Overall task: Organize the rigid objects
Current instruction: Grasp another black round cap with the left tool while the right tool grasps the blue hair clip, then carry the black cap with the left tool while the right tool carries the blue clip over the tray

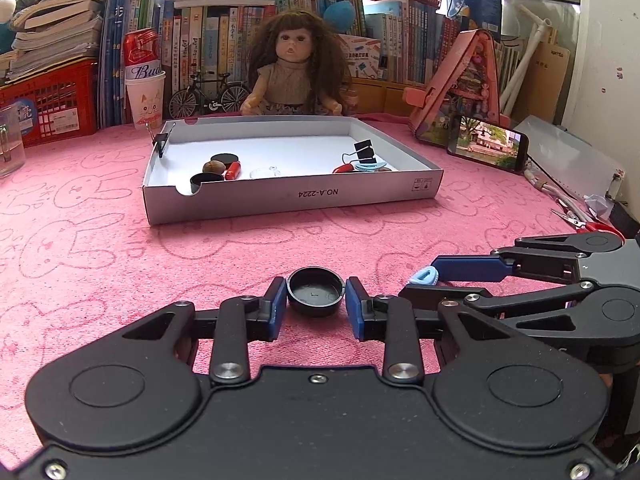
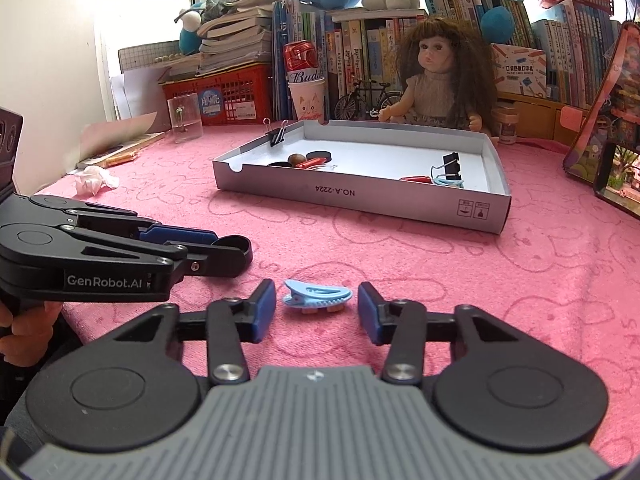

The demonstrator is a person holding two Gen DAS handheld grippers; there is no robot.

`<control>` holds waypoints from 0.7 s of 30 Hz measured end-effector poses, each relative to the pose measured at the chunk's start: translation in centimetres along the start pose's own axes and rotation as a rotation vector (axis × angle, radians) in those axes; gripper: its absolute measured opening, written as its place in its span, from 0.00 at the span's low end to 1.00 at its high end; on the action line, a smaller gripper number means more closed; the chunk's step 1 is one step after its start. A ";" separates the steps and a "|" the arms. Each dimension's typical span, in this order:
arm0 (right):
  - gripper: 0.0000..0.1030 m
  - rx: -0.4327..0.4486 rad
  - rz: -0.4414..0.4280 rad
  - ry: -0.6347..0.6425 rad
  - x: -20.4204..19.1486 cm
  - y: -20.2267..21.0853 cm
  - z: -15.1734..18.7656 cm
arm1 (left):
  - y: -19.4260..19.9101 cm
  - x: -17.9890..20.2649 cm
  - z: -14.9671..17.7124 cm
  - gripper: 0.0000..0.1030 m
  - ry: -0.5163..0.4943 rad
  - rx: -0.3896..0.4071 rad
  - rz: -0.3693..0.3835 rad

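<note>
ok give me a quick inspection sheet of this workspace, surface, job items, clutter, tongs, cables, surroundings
surface: pink bunny-print cloth over the table.
job's things: black cap and blue hair clip lie on the cloth; grey tray holds binder clips, black caps, red pieces and a nut.
clutter: crumpled tissue, red-handled pliers, clear cup.
tongs: left tongs straddle the black cap, fingers close beside it, contact unclear; right tongs open around the hair clip, clear gaps either side.
cables: a whitish cord near the phone.
surroundings: doll, books, red baskets, plush toys, beer can in a paper cup.
</note>
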State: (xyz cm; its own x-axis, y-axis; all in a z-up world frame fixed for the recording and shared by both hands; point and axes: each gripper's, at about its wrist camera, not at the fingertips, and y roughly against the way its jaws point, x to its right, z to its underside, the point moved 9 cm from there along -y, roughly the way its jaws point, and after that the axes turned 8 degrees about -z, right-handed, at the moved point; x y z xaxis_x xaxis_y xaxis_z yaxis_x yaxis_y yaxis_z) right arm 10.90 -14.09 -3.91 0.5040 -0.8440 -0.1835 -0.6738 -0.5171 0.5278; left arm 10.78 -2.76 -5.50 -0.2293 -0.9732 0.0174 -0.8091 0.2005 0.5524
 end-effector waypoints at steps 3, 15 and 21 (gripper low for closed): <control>0.42 0.012 0.001 -0.007 -0.2 0.2 -0.1 | 0.0 -0.2 -0.1 0.29 0.009 0.001 -0.009; 0.42 0.064 0.089 -0.054 1.7 0.1 -2.3 | -0.5 -1.4 -2.4 0.29 0.038 0.039 -0.044; 0.42 0.081 0.156 -0.088 3.2 -0.3 -3.3 | -1.5 -2.3 -4.1 0.29 0.065 0.055 -0.076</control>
State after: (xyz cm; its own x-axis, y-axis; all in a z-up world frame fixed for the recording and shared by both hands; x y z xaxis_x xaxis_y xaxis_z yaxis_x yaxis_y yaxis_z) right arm 14.53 -16.17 -1.92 0.3435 -0.9221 -0.1781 -0.7833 -0.3859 0.4874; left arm 14.68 -1.31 -2.96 -0.1322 -0.9907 0.0327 -0.8517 0.1304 0.5076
